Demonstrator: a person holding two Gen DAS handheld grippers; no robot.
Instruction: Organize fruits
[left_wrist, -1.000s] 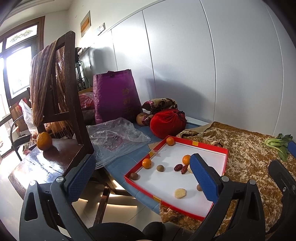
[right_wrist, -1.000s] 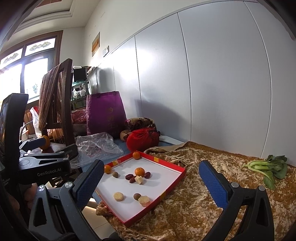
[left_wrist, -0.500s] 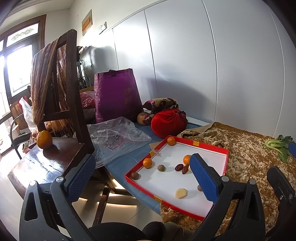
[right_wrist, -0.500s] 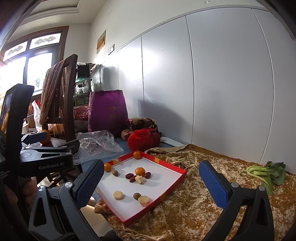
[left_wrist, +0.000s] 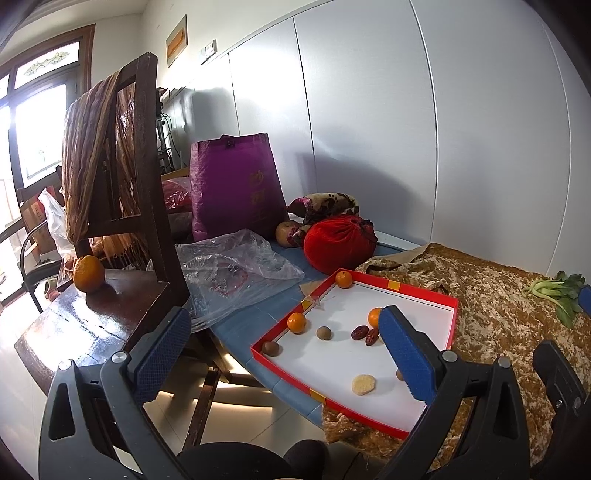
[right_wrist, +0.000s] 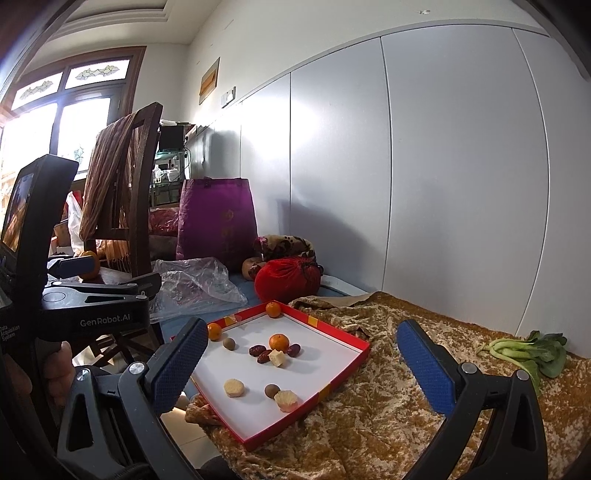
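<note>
Both hand-held grippers hang above the near edge of a red-rimmed tray (right_wrist: 334, 384) set partly on a gold-patterned cloth (right_wrist: 388, 417) and partly on the blue counter (left_wrist: 255, 317), their blue-padded jaws spread wide and holding nothing. Inside the tray lie three small mandarins (right_wrist: 279, 342), dark red dates (right_wrist: 263, 355), brown longans (right_wrist: 272, 390) and pale cut fruit pieces (right_wrist: 233, 387), scattered and unsorted. The fruit lies ahead of and below the left hand-held gripper (left_wrist: 284, 354) and the right hand-held gripper (right_wrist: 301, 363); the right one looks nearer the central cluster, its opening framing the tray squarely. A larger orange (left_wrist: 88, 274) sits apart on a wooden chair (left_wrist: 110, 306) to the left, closer to the left hand-held gripper.
</note>
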